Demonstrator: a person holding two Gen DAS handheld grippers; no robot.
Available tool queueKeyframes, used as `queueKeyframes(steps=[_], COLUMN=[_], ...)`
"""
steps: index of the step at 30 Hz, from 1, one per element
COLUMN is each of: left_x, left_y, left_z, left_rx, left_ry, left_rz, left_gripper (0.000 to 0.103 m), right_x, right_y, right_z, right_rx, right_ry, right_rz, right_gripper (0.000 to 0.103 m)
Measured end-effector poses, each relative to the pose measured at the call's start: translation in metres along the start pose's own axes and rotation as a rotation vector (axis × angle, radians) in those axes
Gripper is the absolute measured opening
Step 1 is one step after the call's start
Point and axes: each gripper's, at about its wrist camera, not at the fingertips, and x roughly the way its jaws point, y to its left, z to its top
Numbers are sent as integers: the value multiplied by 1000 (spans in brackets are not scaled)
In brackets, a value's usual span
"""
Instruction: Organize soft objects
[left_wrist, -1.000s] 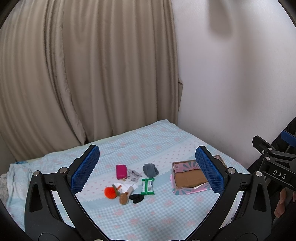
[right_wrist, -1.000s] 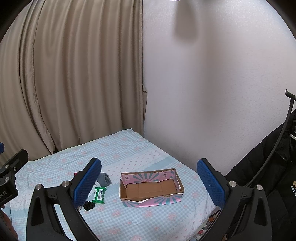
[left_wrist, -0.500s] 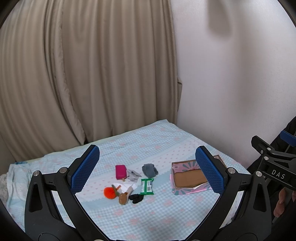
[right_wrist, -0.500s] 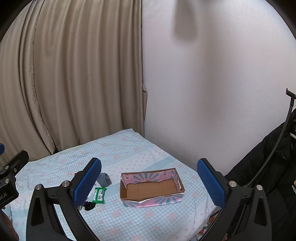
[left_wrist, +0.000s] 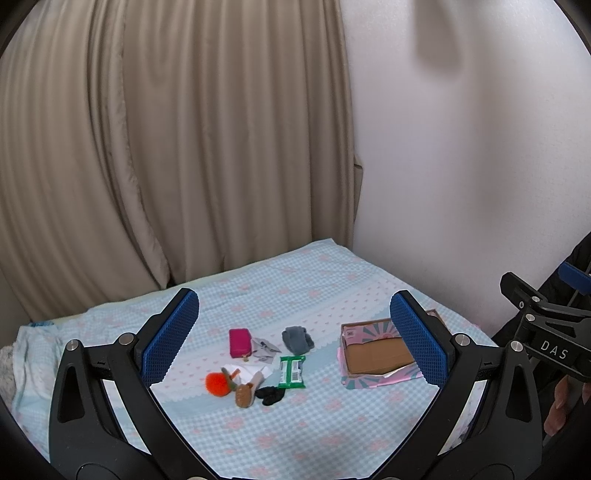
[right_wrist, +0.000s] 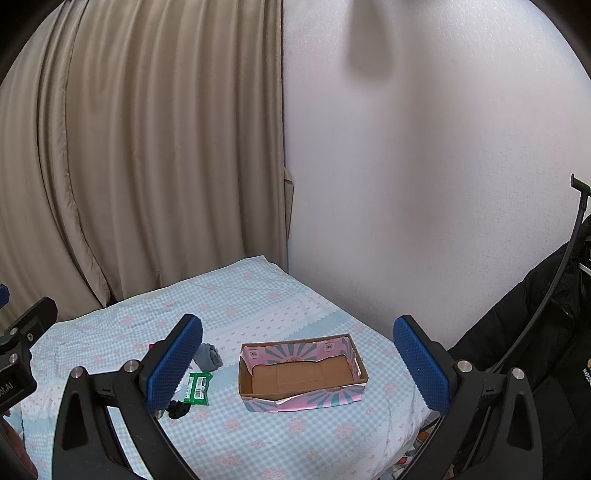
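Small soft things lie in a cluster on the blue checked bed: a magenta pouch, a rolled grey sock, a grey cloth, a green wipes pack, an orange pompom, a brown plush and a black scrunchie. An empty pink-patterned cardboard box stands to their right. My left gripper is open, high above the cluster. My right gripper is open, high above the box. The sock, wipes pack and scrunchie also show in the right wrist view.
Beige curtains hang behind the bed and a white wall runs along its right side. A black jacket hangs at the right. The bed's right edge is near the box.
Both grippers have barely drifted; the objects on the bed have not moved.
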Motion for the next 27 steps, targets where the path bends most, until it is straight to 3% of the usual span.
queueKeyframes(steps=[9, 15, 18, 27], left_x=[0, 4, 15, 75], left_y=[-2, 12, 29, 105], left_z=[4, -11, -27, -85], left_rx=[-26, -77, -88, -73], left_ry=[16, 32, 63, 179], left_rz=[42, 88, 105, 73], left_gripper=[103, 103, 103, 103], right_x=[4, 17, 26, 67], right_y=[-4, 1, 9, 75], right_z=[7, 3, -10, -62], right_rx=[21, -39, -69, -85], right_ry=[11, 32, 30, 141], right_rz=[60, 109, 141, 194], right_gripper=[103, 103, 103, 103])
